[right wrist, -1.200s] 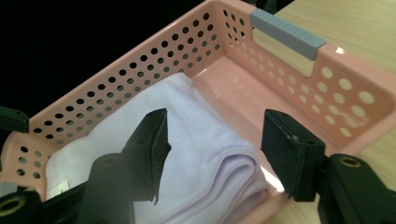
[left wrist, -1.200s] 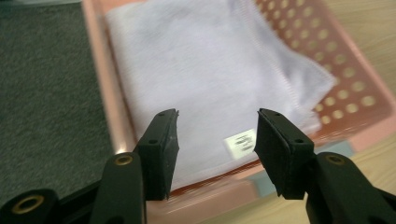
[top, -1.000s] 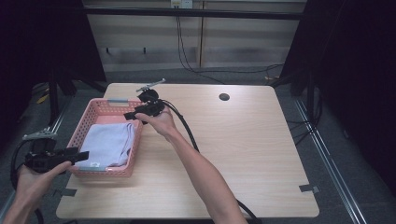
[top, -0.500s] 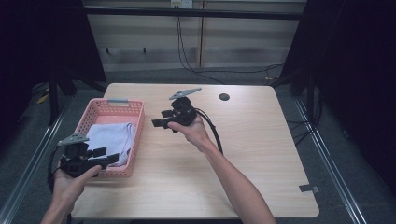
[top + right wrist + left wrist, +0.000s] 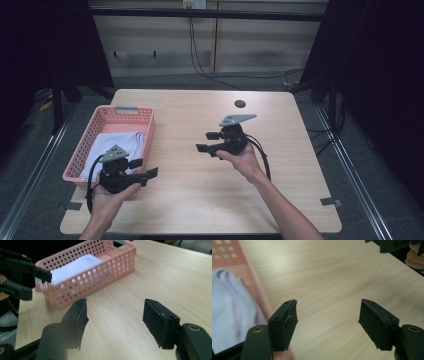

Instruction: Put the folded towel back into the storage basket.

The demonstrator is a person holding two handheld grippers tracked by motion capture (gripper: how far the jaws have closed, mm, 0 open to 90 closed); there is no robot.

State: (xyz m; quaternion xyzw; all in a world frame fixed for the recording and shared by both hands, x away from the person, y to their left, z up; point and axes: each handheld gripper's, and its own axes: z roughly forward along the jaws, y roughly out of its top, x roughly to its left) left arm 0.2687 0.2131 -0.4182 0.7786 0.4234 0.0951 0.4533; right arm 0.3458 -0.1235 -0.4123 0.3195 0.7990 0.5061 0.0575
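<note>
We find both grippers withdrawn from the basket (image 5: 95, 135), the left gripper (image 5: 148, 167) and right gripper (image 5: 204, 142) with jaws just spread, empty; the cloth (image 5: 116, 146) lies deposited inside.

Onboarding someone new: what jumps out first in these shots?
The pink basket at the table's left edge, a white cloth lying inside it. Then the two claws: the left claw by the basket's near corner, the right claw mid-table, both open and empty.

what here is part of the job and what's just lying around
Part of the job:
pink basket
white cloth folded inside it
left tongs, open, empty
right tongs, open, empty

Lying about:
dark round spot on the table
</note>
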